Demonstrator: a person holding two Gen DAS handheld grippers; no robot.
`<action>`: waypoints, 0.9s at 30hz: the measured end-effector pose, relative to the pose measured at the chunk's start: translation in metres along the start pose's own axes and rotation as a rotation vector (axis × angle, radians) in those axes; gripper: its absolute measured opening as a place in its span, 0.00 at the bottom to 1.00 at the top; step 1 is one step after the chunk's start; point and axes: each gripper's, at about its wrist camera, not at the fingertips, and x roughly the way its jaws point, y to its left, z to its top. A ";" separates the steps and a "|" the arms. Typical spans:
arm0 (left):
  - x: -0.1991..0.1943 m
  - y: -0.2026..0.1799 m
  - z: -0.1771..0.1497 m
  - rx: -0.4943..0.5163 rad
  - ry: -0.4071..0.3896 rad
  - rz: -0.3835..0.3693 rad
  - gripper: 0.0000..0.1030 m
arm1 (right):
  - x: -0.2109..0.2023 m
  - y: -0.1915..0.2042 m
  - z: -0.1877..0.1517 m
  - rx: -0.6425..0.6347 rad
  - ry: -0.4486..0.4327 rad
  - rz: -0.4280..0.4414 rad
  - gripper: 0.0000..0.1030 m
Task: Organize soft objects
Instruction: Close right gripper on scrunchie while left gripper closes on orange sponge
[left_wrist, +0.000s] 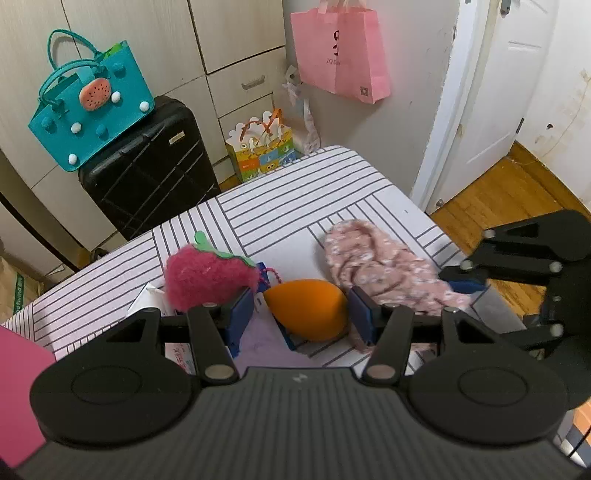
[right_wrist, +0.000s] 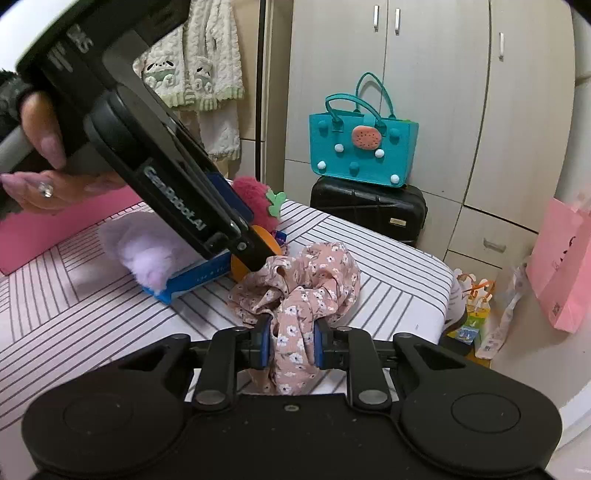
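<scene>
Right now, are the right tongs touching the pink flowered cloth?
Touching. In the right wrist view, both blue pads of the right tongs press on a bunched fold of the pink flowered cloth between them.

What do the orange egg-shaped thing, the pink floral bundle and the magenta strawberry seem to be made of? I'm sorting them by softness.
Orange egg-shaped thing: probably foam sponge, judging by its smooth, matte, seamless surface.
Pink floral bundle: thin woven cloth, gathered in folds and bunched between the right gripper's pads.
Magenta strawberry: fuzzy plush or wool, with a flat green leaf that looks like felt.
</scene>
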 end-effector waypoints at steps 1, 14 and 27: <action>0.001 -0.001 -0.001 -0.001 0.003 0.002 0.54 | -0.002 0.000 -0.001 0.003 0.000 -0.001 0.24; 0.008 -0.012 -0.004 0.062 -0.001 0.025 0.55 | -0.019 -0.016 -0.010 0.102 -0.024 -0.034 0.24; 0.021 -0.021 0.000 0.116 0.020 0.083 0.55 | -0.016 -0.019 -0.012 0.124 -0.036 -0.002 0.24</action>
